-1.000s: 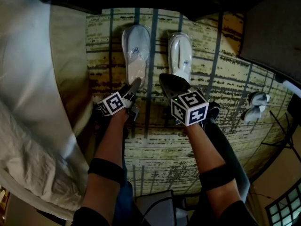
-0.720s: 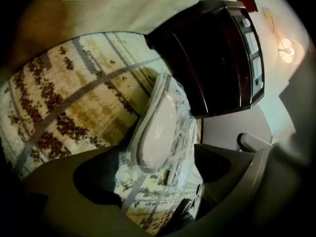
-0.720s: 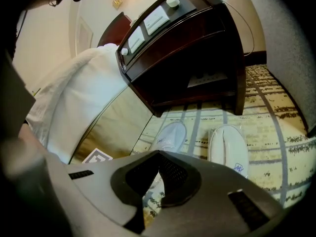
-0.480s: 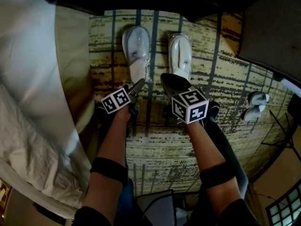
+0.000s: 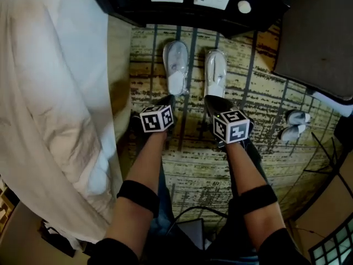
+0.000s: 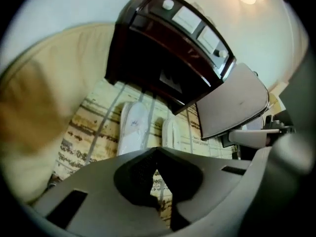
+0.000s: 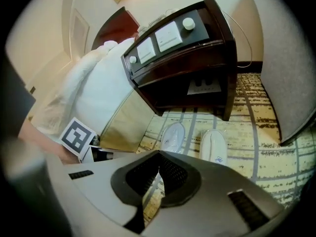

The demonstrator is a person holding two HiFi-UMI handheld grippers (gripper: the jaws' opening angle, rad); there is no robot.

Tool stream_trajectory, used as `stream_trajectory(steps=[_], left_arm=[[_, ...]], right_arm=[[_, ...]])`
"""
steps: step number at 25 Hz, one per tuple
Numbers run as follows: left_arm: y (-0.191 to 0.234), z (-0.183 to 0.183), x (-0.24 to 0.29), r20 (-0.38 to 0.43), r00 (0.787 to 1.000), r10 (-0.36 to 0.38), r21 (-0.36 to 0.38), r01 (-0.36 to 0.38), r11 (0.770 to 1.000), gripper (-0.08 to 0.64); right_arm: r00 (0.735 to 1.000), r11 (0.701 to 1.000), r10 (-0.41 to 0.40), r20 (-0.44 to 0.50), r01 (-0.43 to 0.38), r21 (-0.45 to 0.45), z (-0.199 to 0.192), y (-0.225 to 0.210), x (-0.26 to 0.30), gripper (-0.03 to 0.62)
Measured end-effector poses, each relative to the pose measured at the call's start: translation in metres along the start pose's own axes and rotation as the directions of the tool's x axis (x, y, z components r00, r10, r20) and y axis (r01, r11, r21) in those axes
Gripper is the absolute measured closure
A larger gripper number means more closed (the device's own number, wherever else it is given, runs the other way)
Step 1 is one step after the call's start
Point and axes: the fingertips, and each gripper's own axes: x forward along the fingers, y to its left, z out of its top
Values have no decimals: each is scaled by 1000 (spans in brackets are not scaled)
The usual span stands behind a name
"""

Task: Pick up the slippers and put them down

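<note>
Head view: two white slippers lie side by side, toes toward the nightstand (image 5: pixel 193 1), on the striped carpet (image 5: pixel 265 93). The bed-side slipper (image 5: pixel 176 68) is at 11 o'clock from the frame's centre and the chair-side slipper (image 5: pixel 215 73) at 12 to 1 o'clock. The left gripper (image 5: pixel 165 100) hangs just at 6 o'clock of the bed-side slipper, and the right gripper (image 5: pixel 212 99) just at 6 o'clock of the chair-side one. Neither carries a slipper. A white duvet (image 5: pixel 55 93) fills the 9 o'clock side and a grey chair seat (image 5: pixel 314 43) sits at 2 o'clock. A second pair of slippers (image 5: pixel 295 125) lies at 3 o'clock.

Left gripper view: the left gripper (image 6: pixel 157 152) has just been closing. Its jaws now meet at the tips with nothing between them. Both slippers, bed-side (image 6: pixel 132 130) and chair-side (image 6: pixel 171 135), rest on the carpet at 12 o'clock beyond the jaws, below the dark nightstand (image 6: pixel 163 58).

Right gripper view: the right gripper (image 7: pixel 159 154) has its jaws pressed together and empty. The bed-side slipper (image 7: pixel 172 136) lies at 12 o'clock and the chair-side slipper (image 7: pixel 213 144) at 1 o'clock, both flat on the carpet and clear of the jaws.
</note>
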Motion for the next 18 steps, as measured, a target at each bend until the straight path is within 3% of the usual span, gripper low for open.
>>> stream_trajectory(steps=[5,12,18], left_arm=[[-62,49,-82,51,999,15,104,-20,994,555],[-150,108,-216,135,991,-18,188,-7,982,555],[-230,163,-336,227,972,-66,312,-8,950,555]], right_arm=[[1000,1000,-17,-11,17,5,35,29,-66,592],[999,999,-32,33,32,-5,108,70,-177,592],[993,998,-44,110,49,-41,174,100,-277,592]])
